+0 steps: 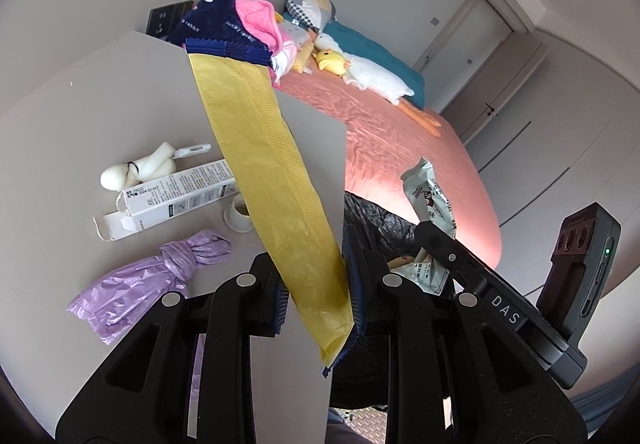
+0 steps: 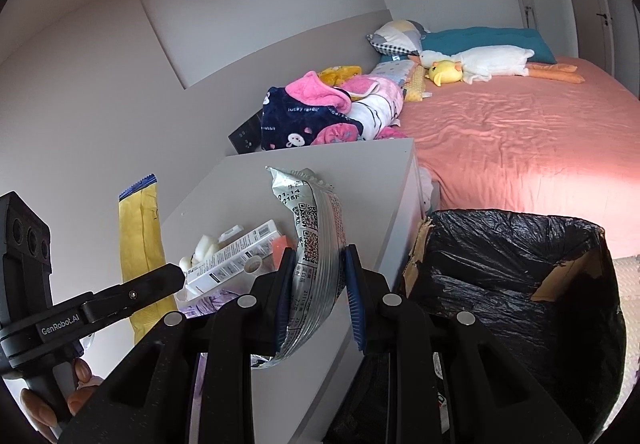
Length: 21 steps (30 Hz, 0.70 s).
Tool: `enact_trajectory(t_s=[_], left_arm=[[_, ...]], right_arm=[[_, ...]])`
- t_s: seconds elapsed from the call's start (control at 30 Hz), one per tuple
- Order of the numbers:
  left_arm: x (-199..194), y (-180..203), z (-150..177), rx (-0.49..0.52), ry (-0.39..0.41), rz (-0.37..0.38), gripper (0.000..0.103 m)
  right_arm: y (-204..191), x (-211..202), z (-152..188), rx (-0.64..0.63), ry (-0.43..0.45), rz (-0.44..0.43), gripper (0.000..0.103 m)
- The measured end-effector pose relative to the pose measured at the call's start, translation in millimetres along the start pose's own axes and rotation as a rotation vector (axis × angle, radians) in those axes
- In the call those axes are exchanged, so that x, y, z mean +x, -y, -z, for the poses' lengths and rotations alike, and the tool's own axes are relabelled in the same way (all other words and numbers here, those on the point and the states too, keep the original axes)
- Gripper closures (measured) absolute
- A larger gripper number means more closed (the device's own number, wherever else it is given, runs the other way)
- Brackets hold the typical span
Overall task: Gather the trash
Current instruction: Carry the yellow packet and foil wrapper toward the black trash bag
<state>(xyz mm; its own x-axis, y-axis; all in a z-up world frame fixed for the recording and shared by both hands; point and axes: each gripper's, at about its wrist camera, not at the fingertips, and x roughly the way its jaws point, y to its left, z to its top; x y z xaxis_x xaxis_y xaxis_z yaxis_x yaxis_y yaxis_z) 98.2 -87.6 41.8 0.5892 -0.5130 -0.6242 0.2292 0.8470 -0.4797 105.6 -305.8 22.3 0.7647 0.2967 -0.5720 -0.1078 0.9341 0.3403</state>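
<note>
- my left gripper (image 1: 316,304): jaws clamped on a long yellow wrapper (image 1: 272,180) with blue serrated ends; the wrapper runs up and away from the pads, held above the table (image 1: 80,116).
- my right gripper (image 2: 320,292): jaws clamped on a crumpled silver wrapper (image 2: 316,240) with printed codes; it stands between the pads, over the table's near edge.
- bin (image 2: 560,308): cardboard box lined with a black bag, just beside the table on the right, mouth open.
- purple bag (image 1: 136,288): knotted, lying on the table near my left gripper.
- white carton (image 1: 172,200): open end flap, lying on its side on the table beyond the purple bag.
- small cup (image 1: 240,214): on the table, touching or just beside the carton's end.
- white knotted lump (image 1: 140,168): on the table behind the carton.
- bed (image 2: 520,148): pink sheet, past the table and bin; clothes pile (image 2: 320,112), yellow duck toy (image 2: 444,72) and white goose toy (image 2: 488,62) lie at its head.
</note>
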Motion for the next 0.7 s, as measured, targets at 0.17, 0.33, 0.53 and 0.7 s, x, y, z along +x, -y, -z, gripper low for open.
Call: enact_trajectory(t_s=[0.17,0.33,0.53,0.7], left_arm=[[6,13,2,0.029,-0.016,0.026,0.079],[15,27,3,0.058,-0.032,0.054,0.079],[26,40,5,0.082,-0.055,0.078,0.079],[35,49,6,0.097,-0.074,0.092,0.079]], right_arm=[[7,-13,2,0.001,0.017,0.020,0.077],[17,-24,2,0.010,0.032,0.039,0.077],[31,-34,3,0.027,0.044,0.060,0.077],[42,-40,4,0.044,0.050,0.073,0.077]])
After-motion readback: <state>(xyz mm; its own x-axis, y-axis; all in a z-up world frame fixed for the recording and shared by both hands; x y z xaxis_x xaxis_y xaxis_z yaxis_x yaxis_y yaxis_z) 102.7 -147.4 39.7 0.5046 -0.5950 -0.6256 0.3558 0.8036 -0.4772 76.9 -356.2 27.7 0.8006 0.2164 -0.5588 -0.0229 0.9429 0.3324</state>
